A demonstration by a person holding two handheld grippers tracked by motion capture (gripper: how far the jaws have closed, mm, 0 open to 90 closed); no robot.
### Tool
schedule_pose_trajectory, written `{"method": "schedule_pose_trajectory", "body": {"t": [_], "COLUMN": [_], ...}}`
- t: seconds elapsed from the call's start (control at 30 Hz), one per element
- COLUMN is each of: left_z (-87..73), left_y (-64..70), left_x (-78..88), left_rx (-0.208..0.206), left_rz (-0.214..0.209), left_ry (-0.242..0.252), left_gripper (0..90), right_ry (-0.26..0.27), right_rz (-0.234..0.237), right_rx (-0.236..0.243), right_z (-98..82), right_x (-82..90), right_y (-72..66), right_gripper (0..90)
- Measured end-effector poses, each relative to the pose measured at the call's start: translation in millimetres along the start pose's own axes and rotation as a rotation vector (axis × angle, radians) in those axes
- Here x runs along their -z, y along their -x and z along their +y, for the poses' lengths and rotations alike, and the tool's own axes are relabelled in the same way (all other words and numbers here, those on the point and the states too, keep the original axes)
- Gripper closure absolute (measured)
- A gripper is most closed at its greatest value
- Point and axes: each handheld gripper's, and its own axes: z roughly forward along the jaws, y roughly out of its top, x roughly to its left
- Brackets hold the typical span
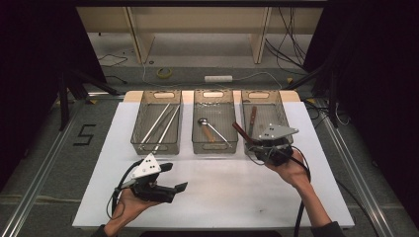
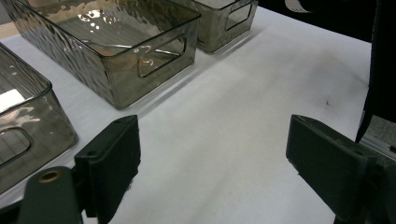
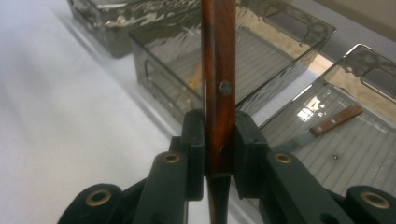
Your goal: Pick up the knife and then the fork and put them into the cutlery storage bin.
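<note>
My right gripper (image 1: 253, 143) hangs at the front edge of the right bin (image 1: 283, 116), shut on a wooden-handled utensil (image 1: 240, 131). The brown handle (image 3: 219, 93), with one rivet showing, stands upright between the pads of the gripper (image 3: 219, 135); its working end is hidden. A second wooden-handled knife (image 3: 336, 120) lies on that bin's floor. My left gripper (image 1: 174, 177) rests low over the white table (image 1: 222, 192), near the front left. Its jaws are wide apart with nothing between them, seen also in the left gripper view (image 2: 210, 154).
Three clear bins stand in a row at the back of the table. The left bin (image 1: 143, 138) holds long metal rods (image 1: 160, 126). A spoon (image 1: 210, 129) lies in the middle bin (image 1: 195, 143). Beyond the table are cables and a power strip (image 1: 218, 78).
</note>
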Motion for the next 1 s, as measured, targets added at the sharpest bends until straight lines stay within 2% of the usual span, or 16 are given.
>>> {"method": "schedule_pose_trajectory", "body": {"t": [0.3,0.73,1.0], "left_z": [-0.8,-2.4,-2.0], "left_y": [-0.4,0.2,0.6], "left_x": [3.1,2.9,2.5], "left_rx": [0.000,-0.003,-0.003], "left_rz": [0.017,0.022,0.022], "left_ry": [0.019,0.014,0.016], "left_gripper": [17.0,16.7,16.6], "right_ry": [0.001,0.001,-0.006], "right_rz": [-0.019,-0.031,-0.059], "right_rx": [-0.037,-0.095,-0.143], "right_z": [15.1,31.5,40.6], "right_x": [-6.8,-16.0,-23.7], "right_y": [21.2,41.8,58.6], "right_gripper": [77.6,77.6,77.6]}}
